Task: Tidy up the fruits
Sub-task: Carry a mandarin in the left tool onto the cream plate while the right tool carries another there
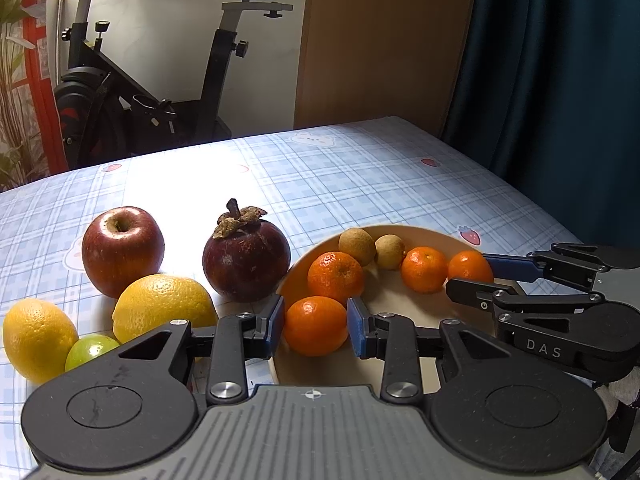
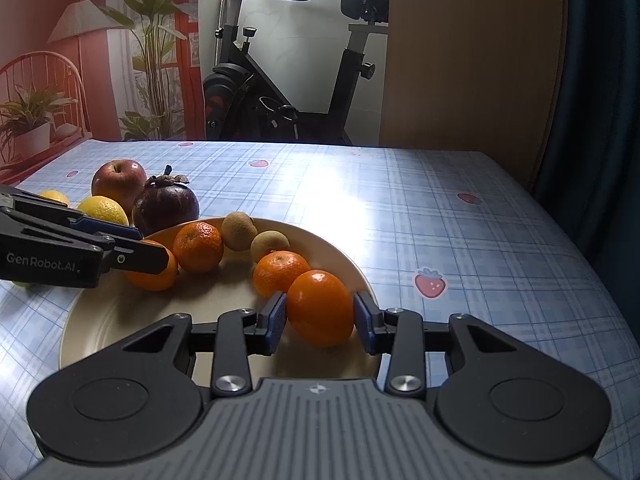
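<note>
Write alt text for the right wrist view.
The right gripper clamps a mandarin over a cream plate holding three more mandarins and two longans. The left gripper grips one at the plate's left.

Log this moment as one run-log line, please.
left gripper: shut on mandarin over plate | right gripper: shut on second mandarin | off plate: apple, mangosteen

White letters reading "DAS" stood on the black body of the right gripper [image 1: 468, 280], seen from the left wrist view. "GenRobot.AI" was printed in white on the side of the left gripper [image 2: 154, 254], at the left of the right wrist view.
</note>
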